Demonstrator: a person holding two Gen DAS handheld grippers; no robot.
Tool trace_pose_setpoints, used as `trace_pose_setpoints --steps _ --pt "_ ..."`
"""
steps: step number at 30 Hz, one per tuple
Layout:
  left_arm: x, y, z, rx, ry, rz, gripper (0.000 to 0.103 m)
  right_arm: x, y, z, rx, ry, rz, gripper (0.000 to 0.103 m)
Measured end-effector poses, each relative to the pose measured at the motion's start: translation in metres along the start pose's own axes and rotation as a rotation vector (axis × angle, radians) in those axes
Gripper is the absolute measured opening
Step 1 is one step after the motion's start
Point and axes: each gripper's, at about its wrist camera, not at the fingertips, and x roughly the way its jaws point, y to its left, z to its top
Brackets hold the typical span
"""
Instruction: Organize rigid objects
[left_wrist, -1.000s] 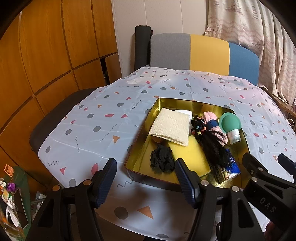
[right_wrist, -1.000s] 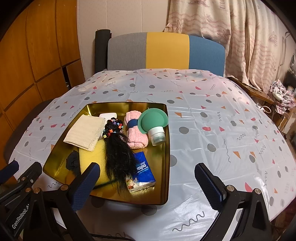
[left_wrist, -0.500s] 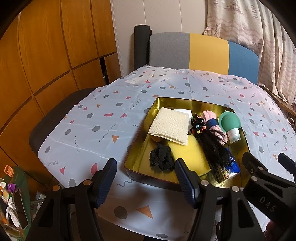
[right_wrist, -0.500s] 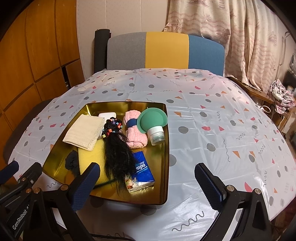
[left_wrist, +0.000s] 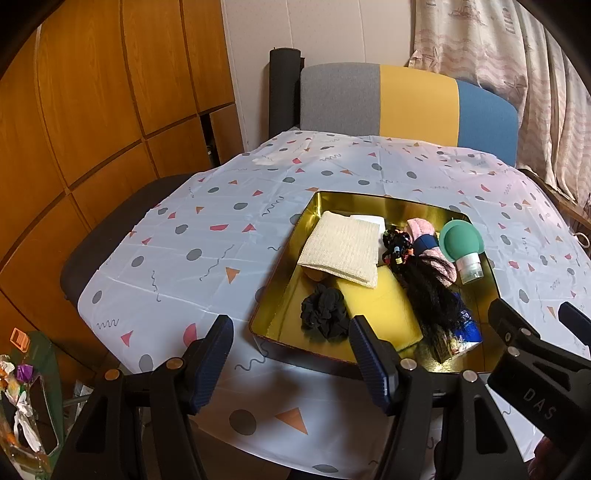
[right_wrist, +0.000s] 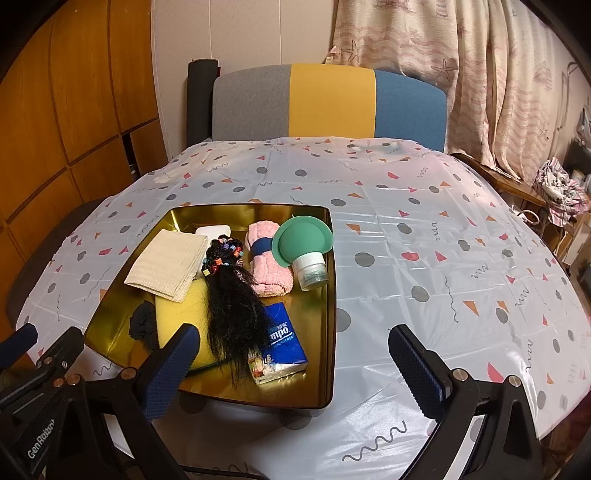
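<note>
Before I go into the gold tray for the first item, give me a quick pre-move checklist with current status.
1. Left gripper open, nothing between its jaws: ok.
2. Right gripper open and empty: ok.
3. Gold tray flat on the tablecloth, fully on it: ok.
4. Green travel bottle uncovered, reachable from above: ok.
5. Tissue pack clear: not ok, the black hairpiece overlaps its edge.
6. What lies under the beige cloth: cannot tell.
</note>
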Motion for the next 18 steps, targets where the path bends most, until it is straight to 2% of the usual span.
trace_pose_setpoints --steps 8,14,18 --pt "-0.0016 -0.0026 0.0006 0.006 -0.010 -0.028 0.066 -0.0005 -0.0010 0.0010 0.006 -0.001 -0.004 0.103" --pt "0.0014 -0.0021 0.0002 -0.010 0.014 -0.062 0.066 -0.0011 -0.0020 0.0010 0.009 -0.006 -0.007 0.103" --pt "-0.0002 -0.0028 -0.0006 -0.002 -0.008 -0.025 0.066 -0.0007 -0.0023 0.0008 0.008 -0.005 -0.007 0.103"
